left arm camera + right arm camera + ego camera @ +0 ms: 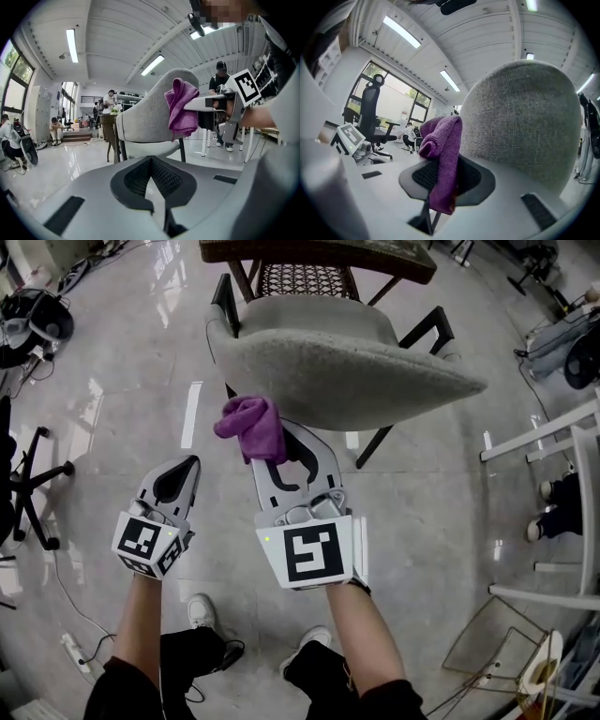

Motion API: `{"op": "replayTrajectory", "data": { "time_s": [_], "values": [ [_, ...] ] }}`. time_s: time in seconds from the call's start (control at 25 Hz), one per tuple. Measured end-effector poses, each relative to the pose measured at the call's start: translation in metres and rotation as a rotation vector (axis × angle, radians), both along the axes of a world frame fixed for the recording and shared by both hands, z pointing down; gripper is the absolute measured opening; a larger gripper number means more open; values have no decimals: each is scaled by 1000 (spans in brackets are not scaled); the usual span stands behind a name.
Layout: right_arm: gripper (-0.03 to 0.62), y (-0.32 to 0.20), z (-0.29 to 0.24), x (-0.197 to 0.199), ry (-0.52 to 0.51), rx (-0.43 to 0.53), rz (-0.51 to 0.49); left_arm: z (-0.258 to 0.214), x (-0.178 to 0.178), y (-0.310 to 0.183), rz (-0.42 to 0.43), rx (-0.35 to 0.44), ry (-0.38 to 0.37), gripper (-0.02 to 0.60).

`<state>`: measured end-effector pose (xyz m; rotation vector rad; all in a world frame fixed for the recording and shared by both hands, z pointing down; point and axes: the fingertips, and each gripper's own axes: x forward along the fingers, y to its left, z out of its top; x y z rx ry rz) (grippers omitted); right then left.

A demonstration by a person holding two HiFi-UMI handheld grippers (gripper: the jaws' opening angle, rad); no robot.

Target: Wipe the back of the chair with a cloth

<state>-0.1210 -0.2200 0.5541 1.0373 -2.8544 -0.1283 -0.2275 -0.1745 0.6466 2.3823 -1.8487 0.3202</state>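
the glossy grey floor (112, 418) filled most of the head view. in the left tool view a white ribbed ceiling (117, 33) carried strip lights (71, 44), with windows (11, 79) at the left edge. the grey fabric chair (347, 362) stood at upper centre, its back towards the person. both forearms (361, 634) reached forward side by side from the bottom edge. the right tool (277, 448), at centre, was clenched on the purple cloth (248, 426), which bunched over its tips just beside the lower edge of the chair back; contact could not be told. the left tool (190, 465), at lower left of it, was closed on nothing, apart from the chair. each tool's cube bore black-and-white square markers (311, 554).
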Motion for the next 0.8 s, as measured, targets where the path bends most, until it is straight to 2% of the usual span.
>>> {"op": "replayTrajectory", "data": {
  "time_s": [0.4, 0.56, 0.8],
  "values": [
    [93, -29, 3, 47, -57, 25, 87, 16, 18, -20, 29, 47, -28, 8],
    [94, -32, 1, 80, -47, 97, 93, 12, 26, -30, 53, 84, -56, 8],
    [98, -43, -3, 135, -14, 174, 166, 25, 37, -36, 68, 101, -62, 8]
  ]
}}
